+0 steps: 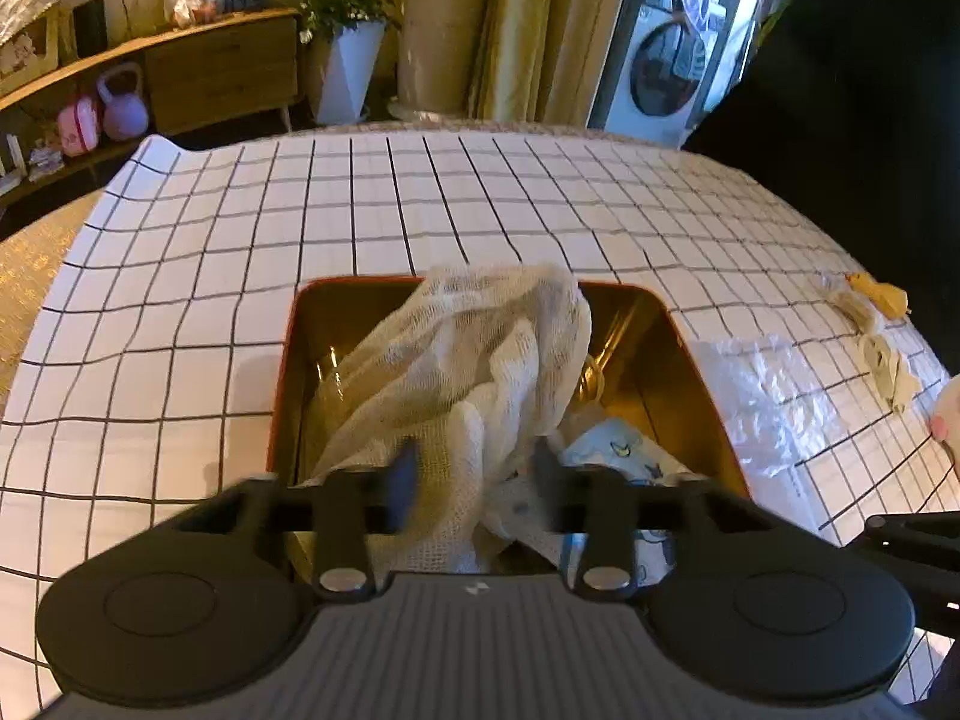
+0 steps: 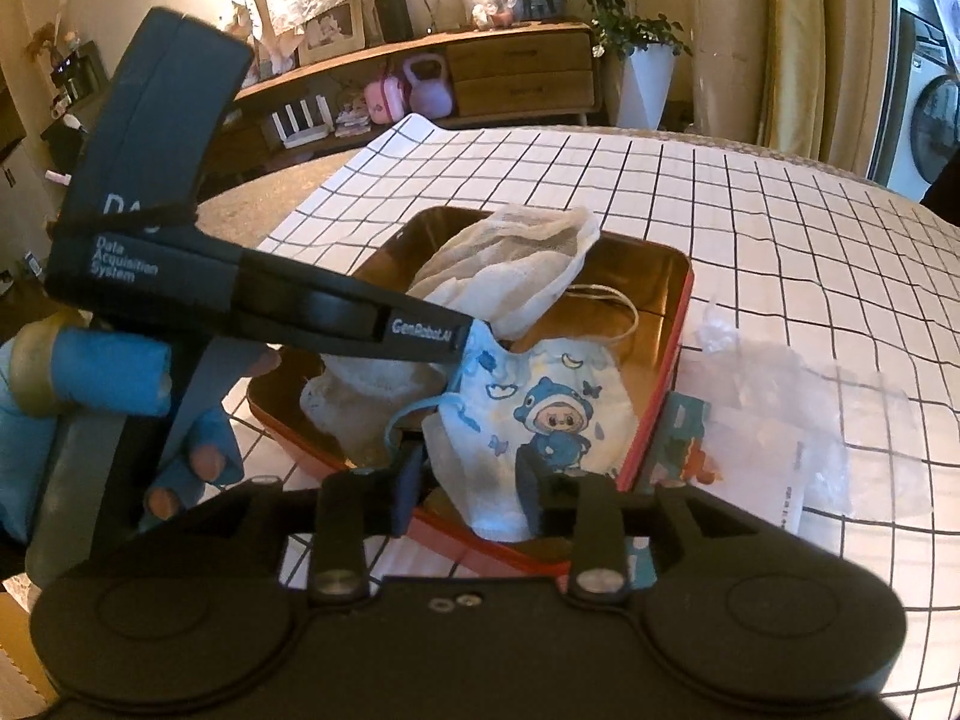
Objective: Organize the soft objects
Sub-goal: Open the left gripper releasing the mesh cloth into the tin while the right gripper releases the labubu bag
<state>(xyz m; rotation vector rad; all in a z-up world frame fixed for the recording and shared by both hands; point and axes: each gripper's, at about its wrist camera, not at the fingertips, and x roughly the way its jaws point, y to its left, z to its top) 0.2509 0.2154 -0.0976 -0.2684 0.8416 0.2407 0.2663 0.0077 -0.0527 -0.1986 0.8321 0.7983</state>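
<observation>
Room: living space with a wooden sideboard, a potted plant, yellow curtains and a washing machine at the far side.
Desk (image 1: 198, 276): covered by a white cloth with a black grid.
Tin (image 1: 288, 360): red outside, gold inside, lidless; the landmark for all places below.
Gauze (image 1: 480, 360): white mesh cloth, heaped in the tin, its top rising above the tin's far rim.
Mask (image 2: 540, 414): child's face mask with a blue cartoon print, in the tin's near corner, part of it lapping over the near rim.
Cord (image 2: 612, 312): thin pale loop on the tin floor, behind the mask.
Plastic bag (image 1: 762, 396): clear, crumpled, on the desk just beside the tin.
Scraps (image 1: 876, 324): small yellowish pieces on the desk, beyond the bag, well apart from the tin.
Left tool (image 1: 477, 474): over the tin's near edge, jaws apart, gauze between them but not pinched.
Right tool (image 2: 474, 480): at the tin's near rim, jaws apart either side of the mask's lower edge, not pressing it.
Progress: gauze and mask appear stowed though untidy; the mask's overhang, bag and scraps look left to deal with.
</observation>
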